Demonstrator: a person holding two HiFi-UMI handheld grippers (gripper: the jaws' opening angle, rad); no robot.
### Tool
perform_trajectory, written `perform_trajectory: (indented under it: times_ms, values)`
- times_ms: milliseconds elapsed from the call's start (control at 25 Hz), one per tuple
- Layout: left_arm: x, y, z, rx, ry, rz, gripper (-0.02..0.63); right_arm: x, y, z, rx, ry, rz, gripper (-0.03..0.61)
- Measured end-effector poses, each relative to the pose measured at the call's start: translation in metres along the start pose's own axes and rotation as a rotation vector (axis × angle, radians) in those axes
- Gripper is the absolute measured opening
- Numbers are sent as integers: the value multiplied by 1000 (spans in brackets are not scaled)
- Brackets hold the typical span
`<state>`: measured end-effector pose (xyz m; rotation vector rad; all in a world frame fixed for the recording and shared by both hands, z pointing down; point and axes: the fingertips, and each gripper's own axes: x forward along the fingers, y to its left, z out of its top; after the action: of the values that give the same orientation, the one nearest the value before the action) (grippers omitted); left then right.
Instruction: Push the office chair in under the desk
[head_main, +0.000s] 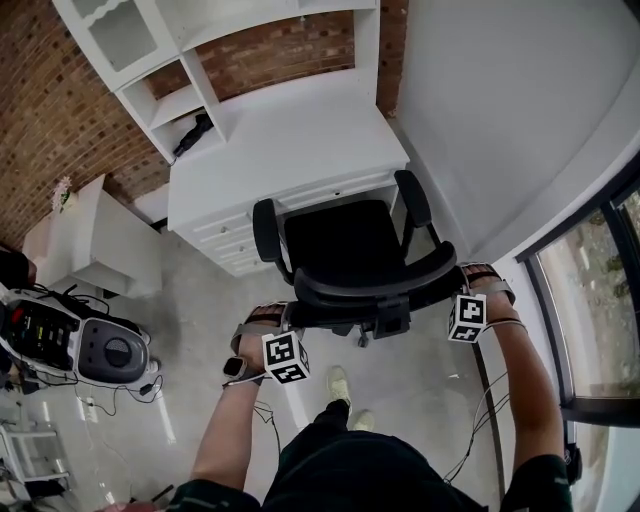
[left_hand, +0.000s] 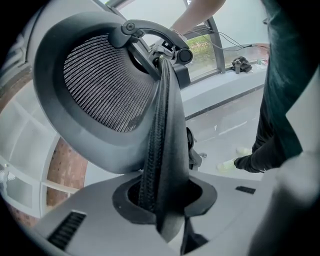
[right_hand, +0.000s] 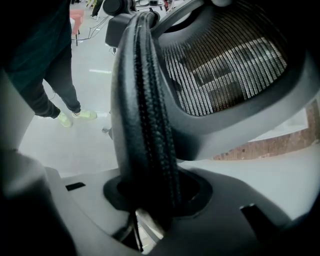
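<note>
Before the desk (head_main: 290, 140), outstretched arms clamp left tongs (left_hand: 162, 200) and right tongs (right_hand: 155, 195) on chair backrest (head_main: 375, 290).

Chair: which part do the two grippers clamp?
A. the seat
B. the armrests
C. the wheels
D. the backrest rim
D: the left gripper and the right gripper each have the backrest rim pinched between their jaws, one at each end of it.

One office chair (head_main: 345, 245), one white desk (head_main: 290, 140), two grippers (head_main: 283, 318) (head_main: 465, 280).
</note>
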<state>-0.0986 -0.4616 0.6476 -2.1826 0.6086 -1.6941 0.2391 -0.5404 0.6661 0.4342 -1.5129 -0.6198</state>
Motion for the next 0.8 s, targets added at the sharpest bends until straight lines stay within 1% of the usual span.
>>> perform_trajectory:
  times_ms: [200,560,800]
  values:
    - [1,1,-3,-9,3,2,92,3,-4,6,-5,-20,3,117]
    - [7,4,4,-28,15,10,92,13,-12,-4,-31,-19,8,117]
    - [10,5,3,-31,13,14,92,17,-15,0,-31,-28,14,117]
